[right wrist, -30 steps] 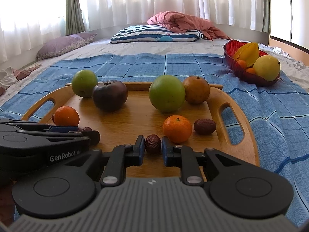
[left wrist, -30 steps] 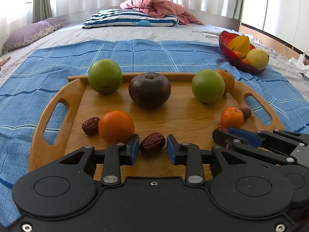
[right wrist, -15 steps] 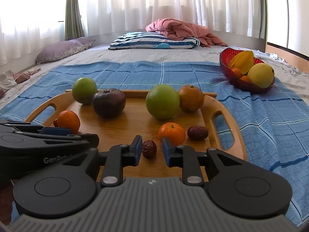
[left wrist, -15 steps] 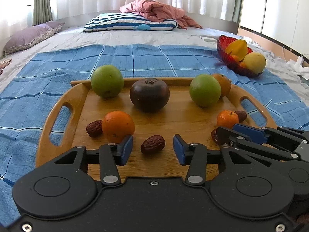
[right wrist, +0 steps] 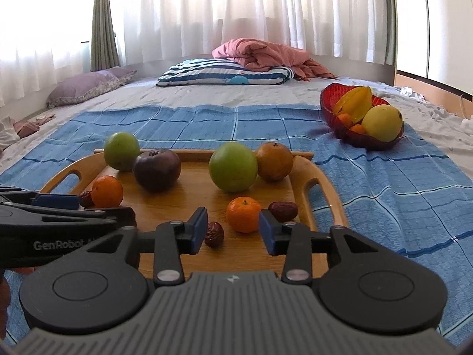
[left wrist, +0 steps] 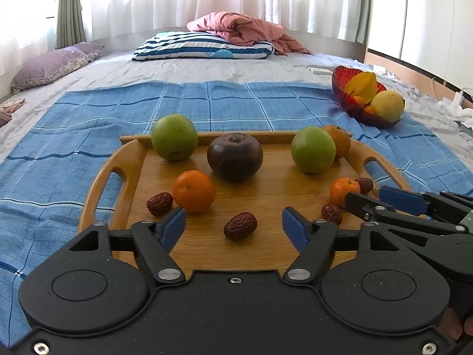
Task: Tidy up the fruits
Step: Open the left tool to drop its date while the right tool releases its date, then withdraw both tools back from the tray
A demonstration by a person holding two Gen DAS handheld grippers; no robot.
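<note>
A wooden tray (left wrist: 124,159) on the bed carries two green apples, a dark purple fruit (left wrist: 235,157), oranges and several dried dates. One date (left wrist: 240,225) lies on the wood between my left gripper's (left wrist: 233,229) jaws, which are opening and clear of it. In the right wrist view another date (right wrist: 215,234) rests just inside the left pad of my right gripper (right wrist: 233,230). Its jaws are opening too, and no pad presses on it. A small tangerine (right wrist: 244,214) sits just beyond that gap. The right gripper (left wrist: 381,204) shows at the left wrist view's right edge.
A red glass bowl (right wrist: 337,121) with a star fruit, a yellow fruit and small oranges stands on the blue checked cloth (right wrist: 384,183) to the right of the tray. A striped pillow (left wrist: 204,48), a pink blanket and a purple pillow lie further up the bed.
Both grippers opened and let go of the dates they were shut on. Both have pulled back and up a little, and the dates now lie on the tray.
</note>
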